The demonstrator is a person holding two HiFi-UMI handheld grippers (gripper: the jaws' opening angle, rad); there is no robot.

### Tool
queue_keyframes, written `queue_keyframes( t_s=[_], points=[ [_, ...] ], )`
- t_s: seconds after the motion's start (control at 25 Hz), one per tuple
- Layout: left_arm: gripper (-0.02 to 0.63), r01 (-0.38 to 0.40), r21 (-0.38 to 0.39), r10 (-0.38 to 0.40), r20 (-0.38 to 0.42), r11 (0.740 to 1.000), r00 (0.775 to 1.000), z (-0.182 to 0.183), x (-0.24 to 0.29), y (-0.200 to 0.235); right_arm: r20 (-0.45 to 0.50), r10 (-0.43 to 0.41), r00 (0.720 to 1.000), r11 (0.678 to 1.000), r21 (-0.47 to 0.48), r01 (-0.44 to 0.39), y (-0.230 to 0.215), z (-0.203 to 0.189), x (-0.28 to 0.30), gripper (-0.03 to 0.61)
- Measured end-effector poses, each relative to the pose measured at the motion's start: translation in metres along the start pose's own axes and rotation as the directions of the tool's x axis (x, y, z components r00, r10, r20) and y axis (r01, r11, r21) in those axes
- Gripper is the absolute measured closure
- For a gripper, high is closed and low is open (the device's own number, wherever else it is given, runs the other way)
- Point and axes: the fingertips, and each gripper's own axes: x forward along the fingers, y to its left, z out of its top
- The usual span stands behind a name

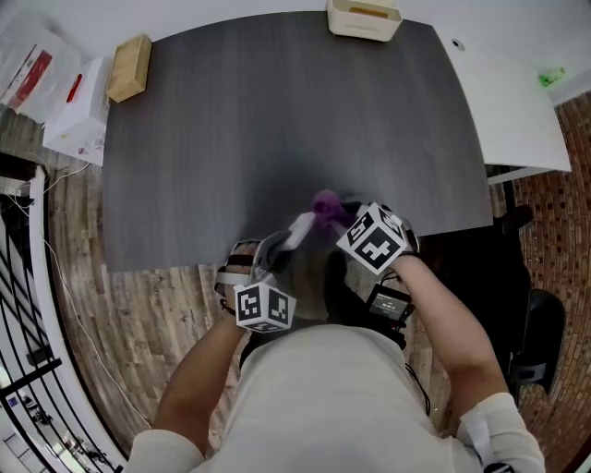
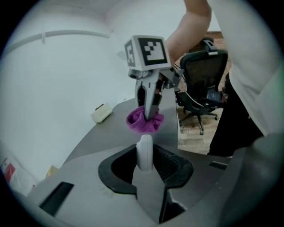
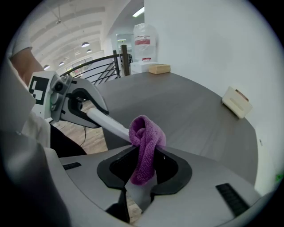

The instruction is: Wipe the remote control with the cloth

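A head view looks steeply down on a person standing at the near edge of a dark grey desk (image 1: 277, 111), with a handheld tool in each hand, low in the centre of the frame.

The left tool (image 2: 145, 168) has its jaws closed part-way onto one end of a slim white remote control (image 2: 144, 153). The remote is held clear of the desk, and its free end points up and away toward the middle of the frame.

The right tool (image 3: 142, 173) has its jaws pinched shut on a purple cloth (image 3: 144, 142). A strip of the cloth runs down between the jaws, and a soft knot-like bundle bulges just beyond the tips.

In both gripper views that bundle sits at the free tip of the remote and seems to touch it. Whether it is pressing firmly cannot be told.

Far from the hands, a cream box (image 1: 364, 17) sits at the top edge of the desk. A tan block (image 1: 129, 66) lies at the upper left corner, and white packages (image 1: 74, 111) lie beside it. A black office chair (image 2: 202, 75) stands at the upper right of the left gripper view.

Wiping looks to be under way, with the cloth working the far end of the remote. The next move probably calls for holding the remote steady while the bundle is drawn along its length toward the left tool. The remote would then need to be rolled so the cloth can reach its other faces. The end buried in the left jaws cannot be wiped without a change of grip.
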Motion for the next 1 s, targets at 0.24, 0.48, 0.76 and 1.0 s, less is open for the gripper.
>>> queue_keyframes(
  t_s=[0.24,0.48,0.76,1.0],
  points=[
    [0.506,0.028,0.195,-0.023,-0.03,0.98,0.999,0.01,0.005,-0.015,-0.107,0.011,0.994,1.0,-0.026,-0.014,-0.021,-0.012,0.017,0.471],
    [0.506,0.04,0.222,-0.038,-0.014,0.974,0.999,0.027,0.011,-0.02,-0.073,0.086,0.994,0.994,-0.067,-0.091,0.018,-0.002,0.014,0.471],
    [0.506,0.034,0.222,-0.03,-0.021,0.975,0.999,0.031,0.015,-0.02,0.054,0.15,0.987,0.988,0.032,-0.151,0.038,0.015,-0.014,0.472],
    [0.506,0.009,0.222,0.005,-0.061,0.975,0.998,0.019,0.02,-0.017,0.227,0.186,0.956,0.905,0.338,-0.257,0.049,0.027,-0.037,0.472]
  ],
)
